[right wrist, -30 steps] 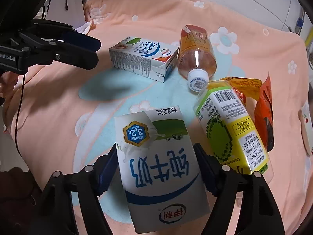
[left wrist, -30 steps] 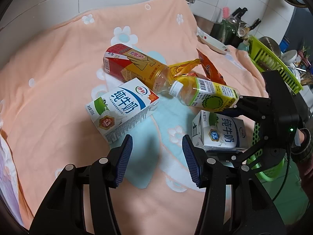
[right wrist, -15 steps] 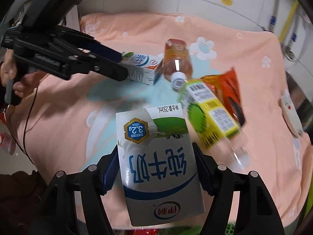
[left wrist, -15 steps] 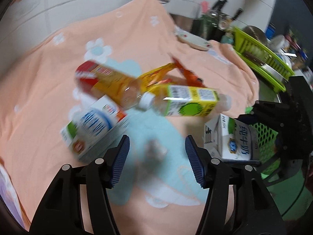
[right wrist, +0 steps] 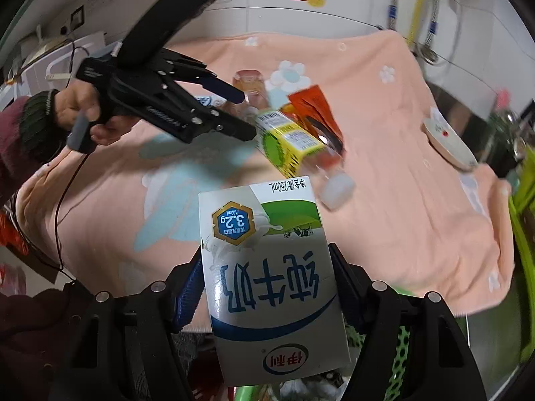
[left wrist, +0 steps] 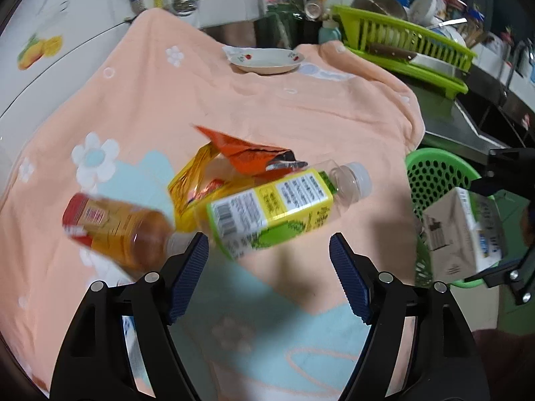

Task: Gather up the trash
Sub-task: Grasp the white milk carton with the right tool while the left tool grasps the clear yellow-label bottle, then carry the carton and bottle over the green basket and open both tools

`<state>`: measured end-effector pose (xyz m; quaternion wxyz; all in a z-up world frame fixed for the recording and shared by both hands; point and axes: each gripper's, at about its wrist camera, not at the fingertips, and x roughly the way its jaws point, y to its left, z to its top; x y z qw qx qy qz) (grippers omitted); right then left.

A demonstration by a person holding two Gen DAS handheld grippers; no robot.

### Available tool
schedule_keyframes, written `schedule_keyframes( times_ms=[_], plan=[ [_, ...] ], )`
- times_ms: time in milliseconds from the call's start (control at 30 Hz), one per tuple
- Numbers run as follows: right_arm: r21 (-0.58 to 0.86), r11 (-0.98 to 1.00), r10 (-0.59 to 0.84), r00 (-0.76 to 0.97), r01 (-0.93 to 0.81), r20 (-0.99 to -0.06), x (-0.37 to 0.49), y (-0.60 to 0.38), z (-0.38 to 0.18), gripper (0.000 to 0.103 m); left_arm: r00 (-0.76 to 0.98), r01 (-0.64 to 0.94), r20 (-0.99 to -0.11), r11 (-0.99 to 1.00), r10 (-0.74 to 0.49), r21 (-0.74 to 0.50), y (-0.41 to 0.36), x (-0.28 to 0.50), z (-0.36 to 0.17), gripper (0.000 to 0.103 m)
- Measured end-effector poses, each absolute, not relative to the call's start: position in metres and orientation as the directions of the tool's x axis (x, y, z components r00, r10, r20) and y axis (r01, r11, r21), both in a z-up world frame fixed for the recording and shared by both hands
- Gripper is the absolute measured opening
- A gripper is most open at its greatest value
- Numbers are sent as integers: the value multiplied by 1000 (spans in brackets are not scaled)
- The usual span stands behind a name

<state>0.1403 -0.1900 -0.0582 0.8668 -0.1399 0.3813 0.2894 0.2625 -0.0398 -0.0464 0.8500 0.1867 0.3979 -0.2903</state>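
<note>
My right gripper (right wrist: pixel 265 267) is shut on a white and blue milk carton (right wrist: pixel 267 267), held off the front edge of the peach cloth (right wrist: pixel 401 183) above a green basket (right wrist: pixel 401 351). The left wrist view shows that carton (left wrist: pixel 458 234) over the basket (left wrist: pixel 434 173). My left gripper (left wrist: pixel 267 277) hangs over the cloth with its jaws opening and nothing between the pads. Just ahead of its tips lies a yellow-green labelled bottle (left wrist: pixel 274 210), with an amber tea bottle (left wrist: pixel 117 230) to its left. An orange wrapper (left wrist: pixel 247 153) and a yellow wrapper (left wrist: pixel 194 173) lie behind them.
A second milk carton (right wrist: pixel 204 100) shows partly behind the left gripper (right wrist: pixel 245 113). A small plate (left wrist: pixel 267 60) sits at the cloth's far edge. A green dish rack (left wrist: pixel 401 43) with dishes stands at the back right, next to a steel sink. Tiled wall and pipes lie behind.
My left gripper swung from the near milk carton toward the yellow-green bottle and its jaws widened. My right gripper carried its carton off the cloth to above the green basket.
</note>
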Motion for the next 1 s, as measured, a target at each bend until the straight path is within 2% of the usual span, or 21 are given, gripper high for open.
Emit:
schedule_keyframes(
  times_ms=[400, 733, 867, 1000],
  plan=[
    [49, 839, 388, 532, -542, -753, 141, -216, -76, 66, 451, 781, -830, 595, -328, 189, -71, 294, -66, 78],
    [85, 851, 392, 519, -518, -759, 147, -221, -85, 66, 363, 849, -872, 502, -328, 164, -88, 306, -75, 81],
    [91, 858, 387, 520, -506, -761, 147, -225, -88, 66, 313, 870, -884, 479, -347, 120, -91, 303, -76, 79],
    [97, 866, 381, 522, -491, -763, 148, -231, -91, 66, 309, 884, -893, 445, -326, 144, -98, 296, -81, 76]
  ],
)
